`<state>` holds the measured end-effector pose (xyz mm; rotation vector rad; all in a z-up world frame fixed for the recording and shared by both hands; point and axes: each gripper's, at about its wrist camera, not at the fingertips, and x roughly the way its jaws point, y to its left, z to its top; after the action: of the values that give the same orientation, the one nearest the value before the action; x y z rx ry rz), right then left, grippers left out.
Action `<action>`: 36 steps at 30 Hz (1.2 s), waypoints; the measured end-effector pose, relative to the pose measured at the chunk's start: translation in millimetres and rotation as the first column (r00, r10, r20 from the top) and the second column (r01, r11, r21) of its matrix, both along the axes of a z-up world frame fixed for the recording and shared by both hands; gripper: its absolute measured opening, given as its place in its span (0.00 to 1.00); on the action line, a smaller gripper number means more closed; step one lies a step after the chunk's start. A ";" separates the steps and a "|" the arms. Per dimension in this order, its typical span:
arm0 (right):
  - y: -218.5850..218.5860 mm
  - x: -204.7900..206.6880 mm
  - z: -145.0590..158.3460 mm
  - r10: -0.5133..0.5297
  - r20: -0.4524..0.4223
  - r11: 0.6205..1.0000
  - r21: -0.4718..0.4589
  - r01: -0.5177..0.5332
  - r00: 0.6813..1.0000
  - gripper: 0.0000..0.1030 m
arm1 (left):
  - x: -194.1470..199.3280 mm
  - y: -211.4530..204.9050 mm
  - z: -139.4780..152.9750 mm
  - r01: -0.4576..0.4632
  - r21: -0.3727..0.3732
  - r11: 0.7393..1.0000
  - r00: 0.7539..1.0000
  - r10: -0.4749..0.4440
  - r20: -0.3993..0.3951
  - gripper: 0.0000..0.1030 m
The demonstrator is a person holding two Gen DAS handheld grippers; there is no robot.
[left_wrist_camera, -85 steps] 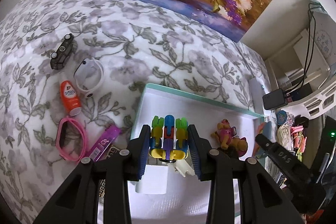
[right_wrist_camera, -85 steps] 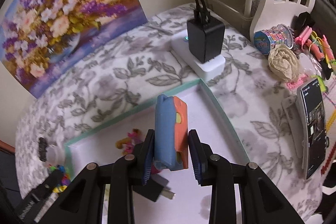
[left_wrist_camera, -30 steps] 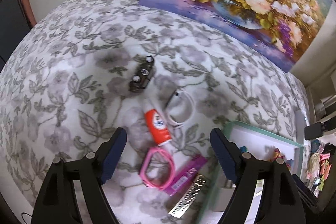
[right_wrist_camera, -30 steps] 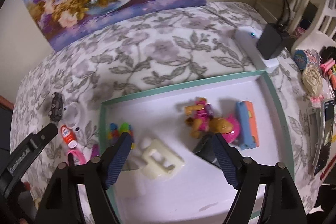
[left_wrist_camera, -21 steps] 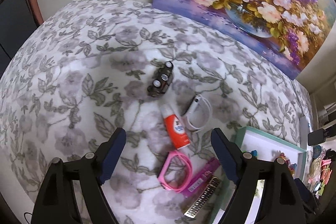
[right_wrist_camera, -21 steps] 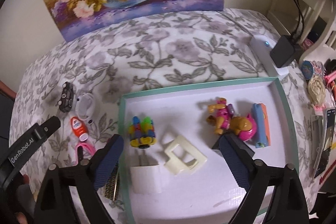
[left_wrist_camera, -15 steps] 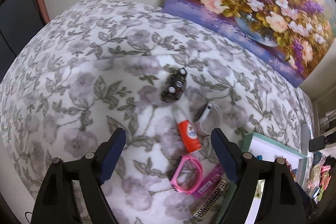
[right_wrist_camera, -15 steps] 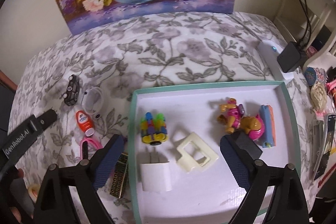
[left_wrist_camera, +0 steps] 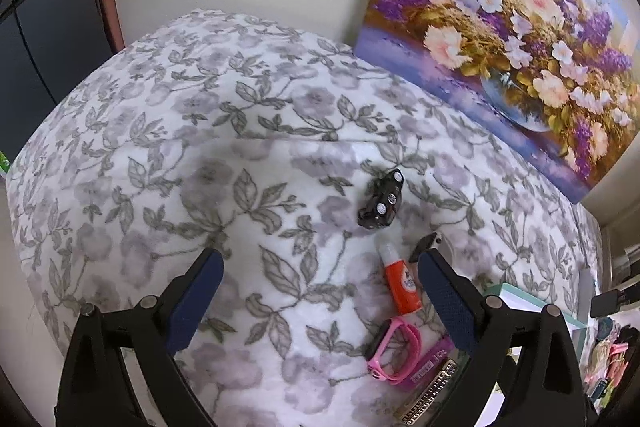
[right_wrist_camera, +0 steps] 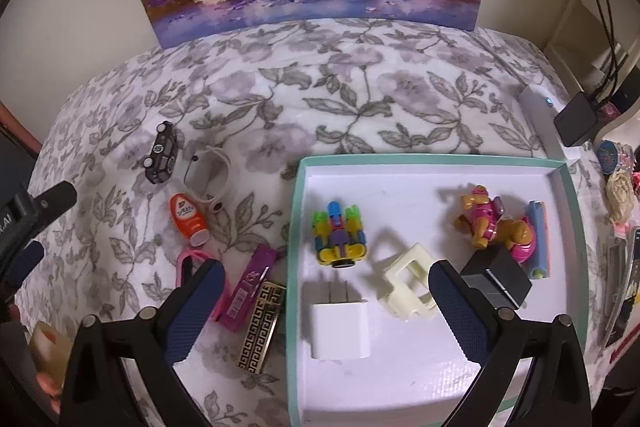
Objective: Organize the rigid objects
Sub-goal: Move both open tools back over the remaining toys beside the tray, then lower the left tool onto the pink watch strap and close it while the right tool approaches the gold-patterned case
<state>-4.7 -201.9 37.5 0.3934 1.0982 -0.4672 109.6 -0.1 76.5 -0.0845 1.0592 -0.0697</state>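
The left gripper (left_wrist_camera: 318, 291) is spread wide with nothing between its blue pads, filling the bottom of the left wrist view above a floral cloth (left_wrist_camera: 200, 167). At centre right of that view a black toy car (left_wrist_camera: 380, 205) lies on the cloth; just below it are an orange bottle (left_wrist_camera: 402, 285), and a pink band (left_wrist_camera: 394, 351), with a purple stick (left_wrist_camera: 430, 363) and a gold patterned bar (left_wrist_camera: 426, 401) at the lower right edge, partly behind the right finger. A flower painting (left_wrist_camera: 520, 27) leans at the upper right. The right gripper (right_wrist_camera: 324, 301) is likewise spread and empty, at the bottom of the right wrist view over a teal-rimmed white tray (right_wrist_camera: 400, 159) that takes up the centre and right. In the tray, a multicoloured toy (right_wrist_camera: 338, 235) sits at its left, a white plug (right_wrist_camera: 340, 327) below that, a cream clip (right_wrist_camera: 408, 281) in the middle, a black block (right_wrist_camera: 498, 279) beside the right finger, a pink-and-brown dog figure (right_wrist_camera: 490, 221) at upper right, and a blue-and-orange case (right_wrist_camera: 538, 239) touching it by the right wall. To the left of the tray, on the cloth, the car, a white band (right_wrist_camera: 206, 175), the bottle, the pink band, the purple stick and the gold bar lie in a loose column from upper left down to bottom centre, the bar close to the tray's left wall.
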 end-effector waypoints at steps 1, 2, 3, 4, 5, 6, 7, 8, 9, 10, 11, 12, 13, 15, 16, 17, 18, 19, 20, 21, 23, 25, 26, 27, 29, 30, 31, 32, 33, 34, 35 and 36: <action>1.9 0.6 0.0 0.005 0.002 1.000 0.003 -0.005 1.000 1.00 | 0.0 1.3 0.6 -0.002 -0.003 1.000 1.000 0.002 0.002 0.95; 4.2 1.7 0.0 0.014 0.005 1.000 0.008 -0.014 1.000 1.00 | 0.1 2.8 1.2 -0.003 -0.006 1.000 1.000 0.003 0.005 0.95; 6.0 2.8 -0.5 0.021 0.007 1.000 0.012 -0.021 1.000 1.00 | -0.1 4.2 1.8 -0.005 -0.008 1.000 1.000 0.005 0.009 0.95; 8.0 3.8 -0.9 0.027 0.008 1.000 0.015 -0.027 1.000 1.00 | -0.3 5.2 1.9 -0.006 -0.009 1.000 1.000 0.006 0.011 0.95; 10.2 4.8 -1.5 0.031 0.009 0.999 0.017 -0.031 0.999 1.00 | -0.5 5.8 1.6 -0.006 -0.009 1.000 1.000 0.006 0.010 0.95; 12.0 5.6 -1.9 0.036 0.011 0.999 0.018 -0.036 0.999 1.00 | -0.6 6.0 1.3 -0.004 -0.009 1.000 1.000 0.004 0.008 0.95; 13.8 6.5 -2.6 0.044 0.012 0.999 0.022 -0.044 0.999 1.00 | -1.0 6.1 0.7 -0.001 -0.011 1.000 1.000 0.001 0.006 0.96; 15.6 7.3 -3.5 0.052 0.013 0.998 0.030 -0.052 0.999 1.00 | -1.1 5.9 -0.4 0.003 -0.013 1.000 1.000 -0.003 0.001 0.96; 16.8 7.9 -4.5 0.056 0.015 0.998 0.037 -0.057 0.998 1.00 | -1.4 5.6 -1.3 0.007 -0.012 1.000 1.000 -0.007 -0.002 0.95; 17.9 8.4 -5.6 0.058 0.015 0.997 0.044 -0.058 0.998 1.00 | -1.8 4.9 -2.6 0.012 -0.012 1.000 1.000 -0.012 -0.007 0.96; 19.1 8.8 -7.2 0.057 0.012 0.997 0.053 -0.058 0.998 1.00 | -2.3 4.2 -4.4 0.016 -0.011 1.000 1.000 -0.016 -0.014 0.96; 20.3 9.0 -8.6 0.058 0.011 0.997 0.059 -0.059 0.998 1.00 | -2.5 3.5 -6.1 0.022 -0.012 1.000 0.999 -0.022 -0.024 0.96; 21.9 9.2 -9.8 0.061 0.009 0.996 0.063 -0.061 0.998 1.00 | -2.7 2.5 -8.3 0.030 -0.011 0.999 0.999 -0.030 -0.035 0.96; 25.5 9.3 -11.5 0.071 0.005 0.995 0.064 -0.072 0.997 1.00 | -2.8 -0.8 -13.9 0.050 0.012 0.999 0.997 -0.049 -0.064 0.96; 27.6 9.9 -13.0 0.078 0.001 0.995 0.063 -0.078 0.997 1.00 | -2.8 -2.3 -17.0 0.059 0.023 0.998 0.995 -0.057 -0.078 0.96; 29.8 10.3 -14.8 0.083 -0.006 0.995 0.062 -0.083 0.997 1.00 | -2.9 -3.0 -19.4 0.063 0.026 0.998 0.994 -0.060 -0.089 0.96; 31.3 10.5 -16.2 0.087 -0.010 0.994 0.061 -0.087 0.996 1.00 | -3.0 -3.3 -22.1 0.064 0.023 0.998 0.993 -0.061 -0.103 0.95; 32.4 10.7 -17.7 0.091 -0.014 0.994 0.060 -0.090 0.996 1.00 | -3.1 -3.4 -25.4 0.064 0.015 0.998 0.991 -0.062 -0.118 0.96; 32.9 10.8 -19.5 0.093 -0.020 0.994 0.060 -0.092 0.995 1.00 | -2.7 -3.9 -29.0 0.065 0.008 0.998 0.989 -0.064 -0.131 0.95; 33.0 11.0 -21.6 0.093 -0.028 0.994 0.060 -0.091 0.995 1.00 | -2.4 -4.7 -32.4 0.064 0.010 0.998 0.988 -0.061 -0.142 0.95; 31.4 11.6 -24.8 0.089 -0.042 0.995 0.057 -0.086 0.995 1.00 | -1.5 -7.0 -40.4 0.061 0.018 0.998 0.984 -0.057 -0.169 0.95; 29.1 12.0 -26.9 0.083 -0.049 0.995 0.054 -0.080 0.995 1.00 | -1.0 -10.7 -50.0 0.067 0.013 0.998 0.978 -0.063 -0.200 0.95; 27.7 12.4 -27.8 0.079 -0.054 0.996 0.050 -0.077 0.995 1.00 | -1.2 -12.6 -53.3 0.069 0.014 0.998 0.976 -0.064 -0.209 0.95; 26.2 12.4 -28.1 0.075 -0.057 0.996 0.046 -0.072 0.996 1.00 | -1.3 -14.5 -56.1 0.071 0.015 0.997 0.975 -0.066 -0.214 0.95; 22.3 12.1 -28.3 0.065 -0.064 0.997 0.035 -0.063 0.996 1.00 | -1.9 -19.4 -61.5 0.084 0.011 0.996 0.971 -0.079 -0.226 0.95; 20.3 11.7 -28.0 0.061 -0.066 0.998 0.030 -0.059 0.996 1.00 | -2.2 -21.4 -63.9 0.089 0.007 0.996 0.969 -0.085 -0.231 0.95; 17.9 11.1 -27.5 0.057 -0.066 0.998 0.025 -0.055 0.996 1.00 | -2.6 -24.1 -67.4 0.092 0.003 0.996 0.966 -0.089 -0.241 0.95; 14.7 10.3 -27.1 0.051 -0.066 0.999 0.020 -0.050 0.997 1.00 | -2.9 -26.0 -69.6 0.096 -0.004 0.995 0.964 -0.093 -0.249 0.95; 11.9 9.6 -26.6 0.046 -0.065 0.999 0.016 -0.045 0.997 1.00 | -3.4 -27.8 -71.4 0.099 -0.013 0.995 0.962 -0.099 -0.256 0.95; 8.5 8.7 -26.5 0.039 -0.066 0.999 0.014 -0.038 0.997 1.00 | -4.0 -30.1 -73.4 0.103 -0.022 0.994 0.960 -0.105 -0.261 0.95; 4.4 7.4 -26.5 0.029 -0.068 1.000 0.011 -0.028 0.997 1.00 | -4.7 -32.6 -74.5 0.106 -0.023 0.994 0.959 -0.108 -0.262 0.95; 0.9 6.0 -26.3 0.018 -0.071 1.000 0.008 -0.017 0.997 1.00 | -5.4 -35.1 -75.4 0.110 -0.019 0.994 0.959 -0.111 -0.262 0.95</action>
<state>1.3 -200.9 11.1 0.3755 1.1715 -0.4651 104.2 -35.1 1.1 -0.0385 1.3288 -0.1651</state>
